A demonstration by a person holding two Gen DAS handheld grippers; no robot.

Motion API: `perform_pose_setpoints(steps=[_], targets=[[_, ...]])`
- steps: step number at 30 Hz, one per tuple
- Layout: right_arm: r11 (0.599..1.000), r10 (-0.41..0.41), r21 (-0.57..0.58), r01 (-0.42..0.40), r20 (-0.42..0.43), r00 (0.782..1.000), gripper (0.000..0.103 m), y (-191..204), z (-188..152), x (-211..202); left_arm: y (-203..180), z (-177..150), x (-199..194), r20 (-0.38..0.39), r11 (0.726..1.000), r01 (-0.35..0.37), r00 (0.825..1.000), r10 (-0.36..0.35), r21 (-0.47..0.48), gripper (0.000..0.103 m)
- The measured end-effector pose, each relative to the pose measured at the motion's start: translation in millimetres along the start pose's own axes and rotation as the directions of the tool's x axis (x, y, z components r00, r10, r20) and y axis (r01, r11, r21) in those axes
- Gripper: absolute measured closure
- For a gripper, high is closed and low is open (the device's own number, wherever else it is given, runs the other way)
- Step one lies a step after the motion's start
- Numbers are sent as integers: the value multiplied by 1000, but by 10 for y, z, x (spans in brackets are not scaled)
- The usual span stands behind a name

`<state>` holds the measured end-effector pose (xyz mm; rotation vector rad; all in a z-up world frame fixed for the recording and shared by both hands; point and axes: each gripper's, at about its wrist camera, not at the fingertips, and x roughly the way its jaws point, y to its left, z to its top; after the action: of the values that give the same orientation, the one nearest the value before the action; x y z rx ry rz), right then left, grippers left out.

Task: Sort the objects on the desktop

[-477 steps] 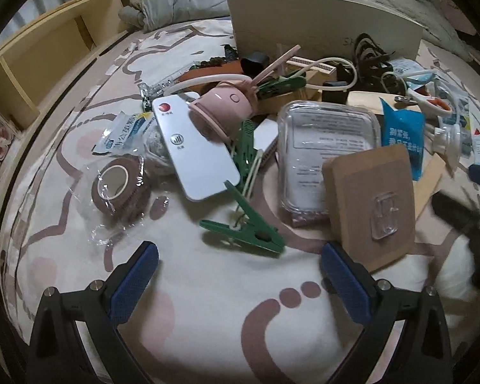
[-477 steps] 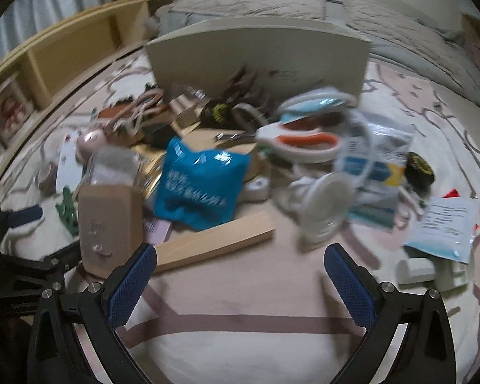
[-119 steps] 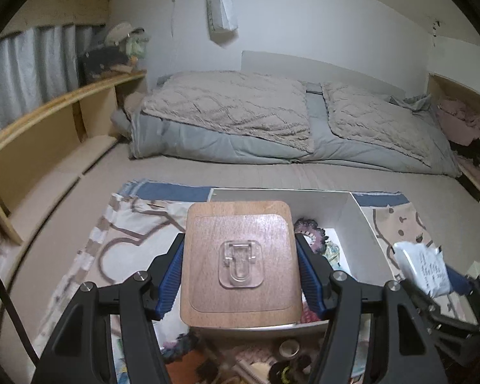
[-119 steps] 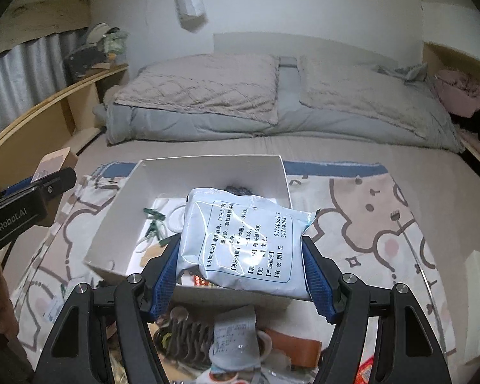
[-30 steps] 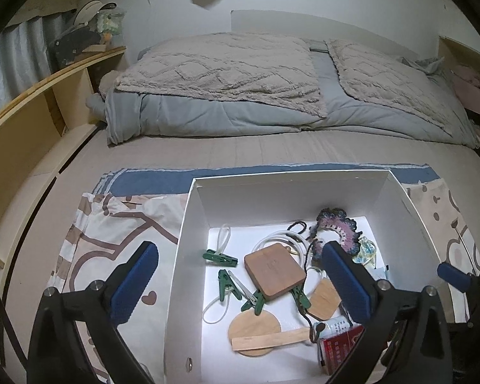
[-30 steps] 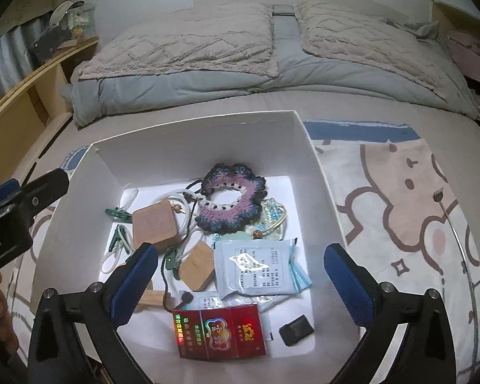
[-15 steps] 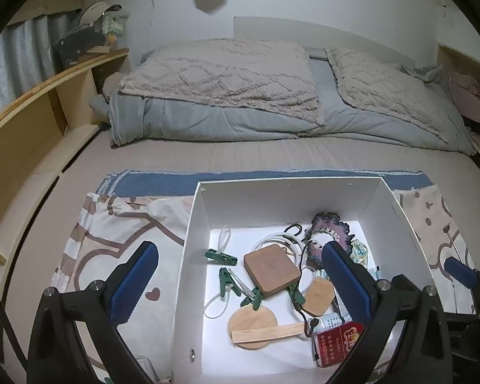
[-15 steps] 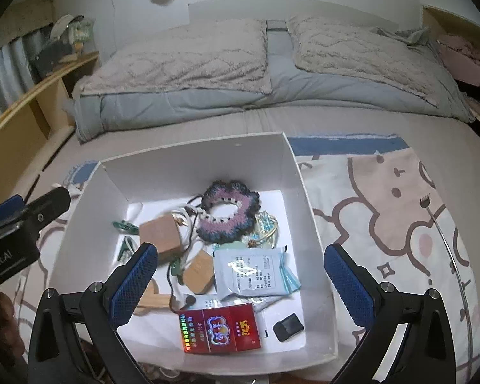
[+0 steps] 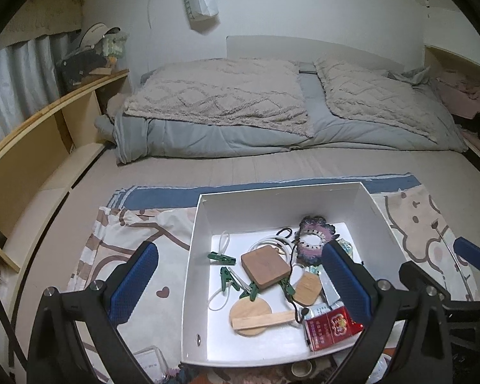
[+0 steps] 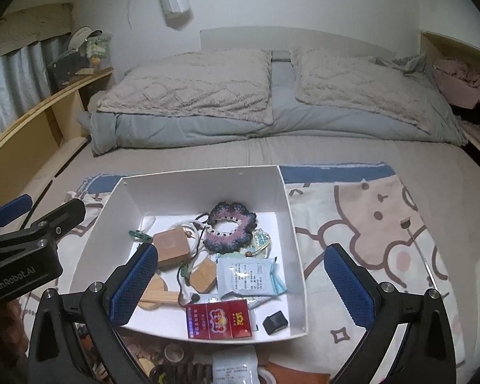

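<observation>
A white box [image 9: 195,233] [image 10: 292,233] stands on the patterned blanket and holds sorted items. In it lie a square wooden block [image 9: 265,270] [image 10: 170,247], a white printed packet [image 10: 248,276], a red cigarette pack [image 9: 331,326] [image 10: 218,318], a purple crochet ring [image 10: 229,226], green clothes pegs [image 9: 228,278] and a wooden disc with a stick [image 9: 249,315]. My left gripper [image 9: 238,283] is open and empty, held above the box's near left part. My right gripper [image 10: 240,283] is open and empty above the box's near edge.
Loose items lie below the box's near edge [image 10: 188,364]. A bed with grey quilts [image 9: 240,108] fills the background. Wooden shelving [image 9: 48,121] runs along the left. The other gripper's body shows at the left in the right wrist view [image 10: 22,256].
Both grippers have let go of the wooden block and the white packet, which now lie in the box. Over the last second both have pulled back and up from the box.
</observation>
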<state>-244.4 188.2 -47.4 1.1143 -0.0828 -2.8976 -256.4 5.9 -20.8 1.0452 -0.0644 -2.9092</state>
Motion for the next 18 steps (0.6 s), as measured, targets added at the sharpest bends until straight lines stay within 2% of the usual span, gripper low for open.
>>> perform_pose_setpoints(steps=[12,18], targets=[[1000,4,-23,-3,47,999,0,-91,-39,-416,-38,-41,-547,50,1000,-7,999,6,15,0],[999,37,-16,-36,59,998,0,-134,-68,-637,-4,-77,-887,79,1000,-9,997,8,21,0]])
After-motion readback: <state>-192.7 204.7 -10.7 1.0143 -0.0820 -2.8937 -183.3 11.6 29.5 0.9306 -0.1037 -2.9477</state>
